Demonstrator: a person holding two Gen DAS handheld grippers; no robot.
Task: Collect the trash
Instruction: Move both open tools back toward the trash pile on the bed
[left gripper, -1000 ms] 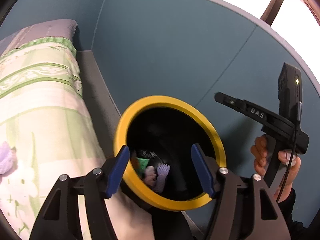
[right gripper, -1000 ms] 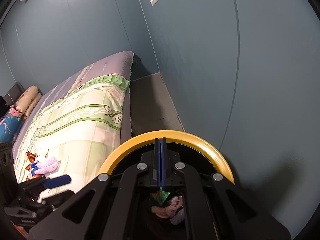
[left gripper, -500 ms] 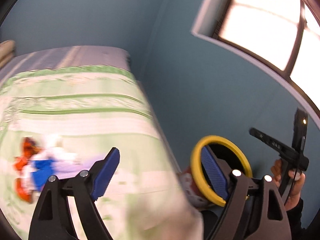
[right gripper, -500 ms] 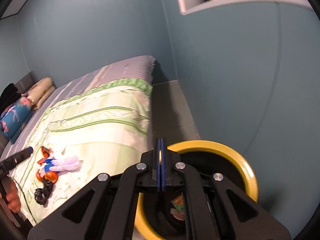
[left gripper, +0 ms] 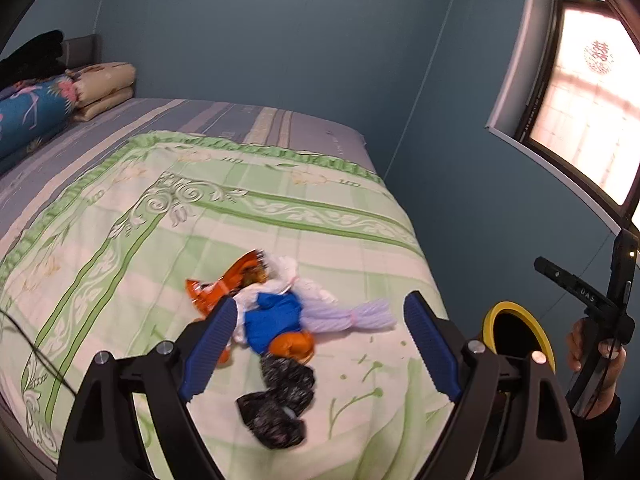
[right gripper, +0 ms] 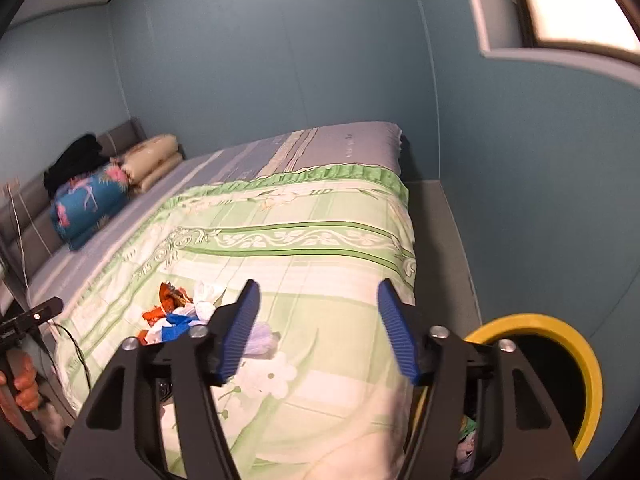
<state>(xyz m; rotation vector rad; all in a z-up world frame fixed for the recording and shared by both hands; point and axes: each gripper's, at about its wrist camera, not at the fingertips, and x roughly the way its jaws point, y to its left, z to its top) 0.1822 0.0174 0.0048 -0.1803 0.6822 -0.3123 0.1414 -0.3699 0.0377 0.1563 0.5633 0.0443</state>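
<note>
Left to right: your left gripper, jaws wide and empty, hangs above the trash pile on the quilt; your right gripper, jaws just opening, holds nothing; the yellow-rimmed bin stands beside the bed.

Trash pile on quilt, yellow-rimmed bin beside

Bed — green quilt, trash heap atop
</note>
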